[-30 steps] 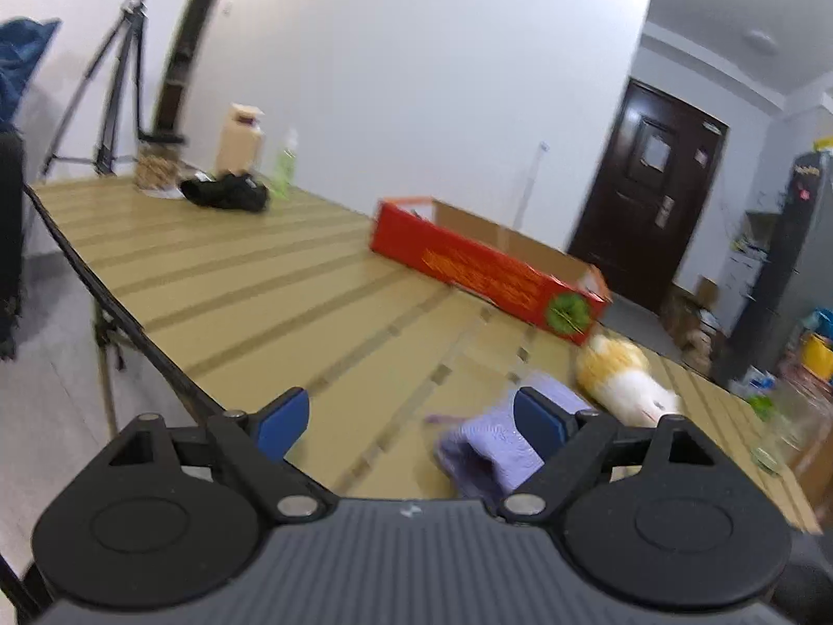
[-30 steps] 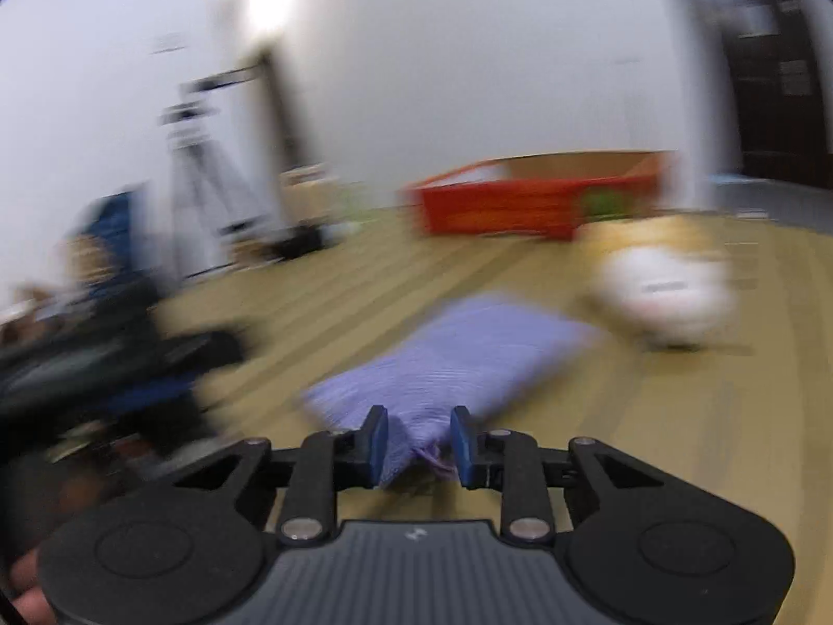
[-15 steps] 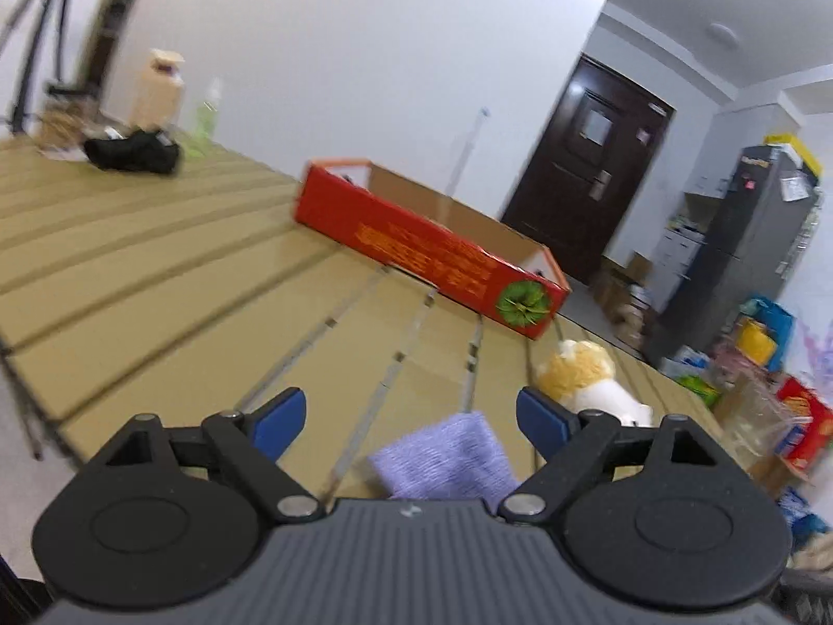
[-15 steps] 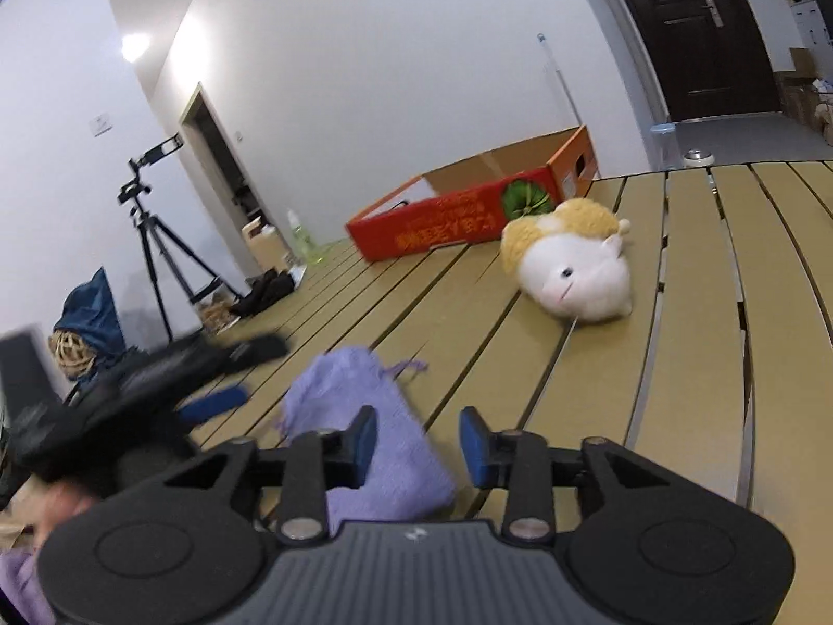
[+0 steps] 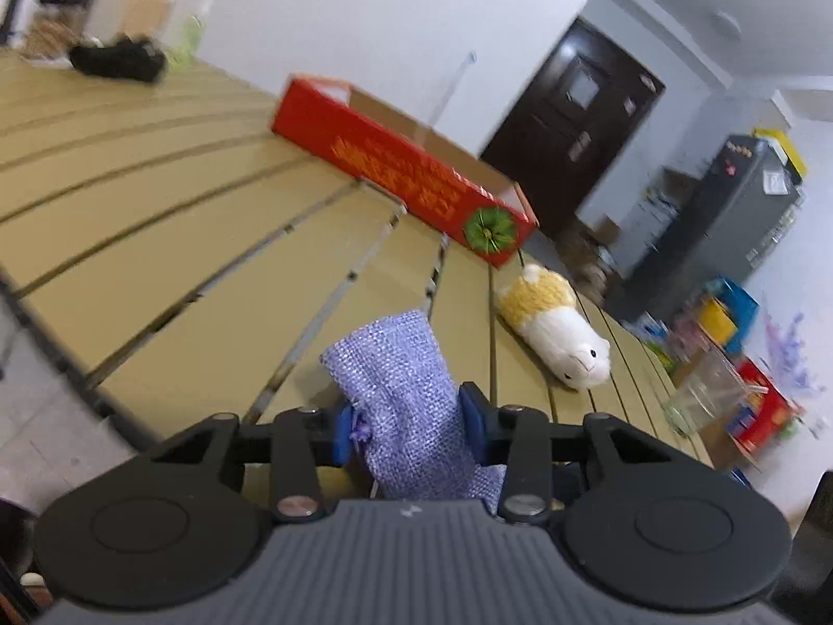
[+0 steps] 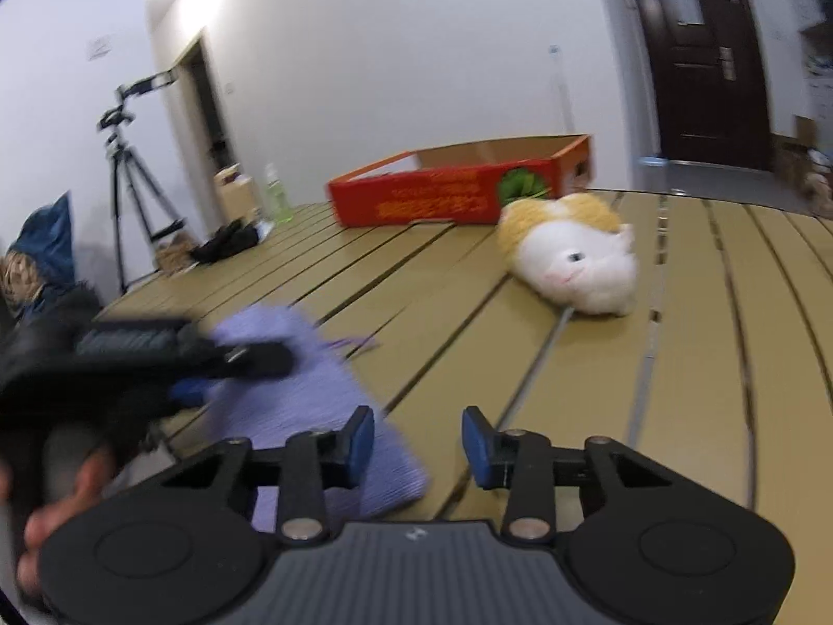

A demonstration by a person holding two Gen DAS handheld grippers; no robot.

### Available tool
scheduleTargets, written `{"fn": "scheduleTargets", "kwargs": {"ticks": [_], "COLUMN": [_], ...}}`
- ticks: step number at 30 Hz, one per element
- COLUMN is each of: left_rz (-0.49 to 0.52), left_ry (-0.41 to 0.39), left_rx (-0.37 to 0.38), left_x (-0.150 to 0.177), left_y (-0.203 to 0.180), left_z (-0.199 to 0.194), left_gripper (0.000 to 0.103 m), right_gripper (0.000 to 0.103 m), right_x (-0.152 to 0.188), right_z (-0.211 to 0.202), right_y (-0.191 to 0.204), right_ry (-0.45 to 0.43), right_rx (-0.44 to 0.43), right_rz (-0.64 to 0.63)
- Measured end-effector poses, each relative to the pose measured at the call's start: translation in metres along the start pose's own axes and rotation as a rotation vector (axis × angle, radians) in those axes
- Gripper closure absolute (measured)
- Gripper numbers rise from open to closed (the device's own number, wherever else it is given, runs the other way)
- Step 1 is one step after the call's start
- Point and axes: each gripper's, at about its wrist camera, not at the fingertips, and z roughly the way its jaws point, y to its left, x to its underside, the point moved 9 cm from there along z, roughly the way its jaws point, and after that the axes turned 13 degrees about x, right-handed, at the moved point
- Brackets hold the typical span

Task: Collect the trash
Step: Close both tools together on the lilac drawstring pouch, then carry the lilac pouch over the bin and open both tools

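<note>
left gripper (image 5: 411,429): jaws closing, blue pads pressing both sides of the purple woven drawstring pouch (image 5: 403,390)
right gripper (image 6: 418,440): jaws closing, apart, nothing between them
pouch: on the tan slatted table (image 5: 156,239), near the white-and-yellow plush hamster (image 5: 554,330)
red cardboard box (image 5: 401,172): beyond the hamster

On the slatted table (image 5: 156,239) — one purple woven pouch (image 5: 401,380), one plush hamster (image 5: 557,333) and one red cardboard box (image 5: 395,172). At the far end: one black bundle (image 5: 117,60), one green bottle (image 6: 278,192), one tan jar (image 5: 146,0) (blurred). Two grippers — one tripod (image 6: 130,177).
</note>
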Motion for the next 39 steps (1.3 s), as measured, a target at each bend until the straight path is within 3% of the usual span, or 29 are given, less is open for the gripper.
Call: {"fn": "scheduleTargets", "kwargs": {"ticks": [3, 4, 8, 10, 12, 14, 15, 16, 19, 23, 25, 28, 30, 32, 39], "left_rz": [0.027, 0.037, -0.008, -0.026, -0.038, -0.076, -0.087, -0.089, -0.079, -0.081, -0.036, 0.036, 0.053, 0.07, 0.094], "left_ry": [-0.091, -0.114, -0.121, -0.126, -0.114, -0.114, -0.109, -0.115, -0.15, -0.171, -0.19, -0.218, -0.218, -0.194, -0.204], "left_rx": [-0.076, -0.097, -0.062, -0.039, -0.035, -0.038, -0.031, -0.033, -0.05, -0.079, -0.111, -0.142, -0.135, -0.129, -0.076], "left_x": [-0.001, -0.002, -0.016, -0.026, -0.032, -0.033, -0.031, -0.029, -0.02, -0.006, 0.006, 0.024, 0.034, 0.038, 0.028], "left_y": [-0.002, -0.001, 0.007, 0.01, 0.015, 0.022, 0.025, 0.026, 0.025, 0.016, 0.005, -0.006, -0.009, -0.01, -0.015], "left_z": [-0.009, -0.011, -0.013, -0.011, -0.006, -0.003, -0.003, -0.004, -0.013, -0.029, -0.039, -0.052, -0.054, -0.053, -0.069], "left_gripper": [0.063, 0.057, 0.035, 0.032, 0.038, 0.073, 0.082, 0.085, 0.086, 0.086, 0.086, 0.086, 0.086, 0.086, 0.088], "right_gripper": [0.066, 0.066, 0.066, 0.066, 0.066, 0.066, 0.066, 0.066, 0.066, 0.074, 0.075, 0.077, 0.089, 0.095, 0.097], "right_x": [-0.004, -0.004, 0.008, 0.014, 0.017, 0.019, 0.019, 0.02, 0.02, 0.021, 0.02, 0.018, 0.017, 0.017, 0.008], "right_z": [-0.014, -0.02, -0.018, -0.015, -0.012, -0.01, -0.009, -0.008, -0.004, 0.002, 0.005, 0.007, 0.007, 0.007, -0.009], "right_y": [-0.004, -0.002, 0.011, 0.018, 0.025, 0.031, 0.034, 0.037, 0.045, 0.052, 0.052, 0.051, 0.053, 0.056, 0.061], "right_ry": [0.02, 0.03, 0.08, 0.101, 0.103, 0.094, 0.086, 0.076, 0.037, -0.017, -0.034, -0.039, -0.043, -0.045, -0.089], "right_rx": [-0.058, -0.089, -0.125, -0.146, -0.152, -0.147, -0.14, -0.129, -0.088, 0.025, 0.05, 0.05, 0.038, 0.024, -0.033], "right_rz": [0.078, 0.086, 0.044, 0.033, 0.017, -0.004, -0.02, -0.035, -0.103, -0.227, -0.243, -0.237, -0.231, -0.231, -0.183]}}
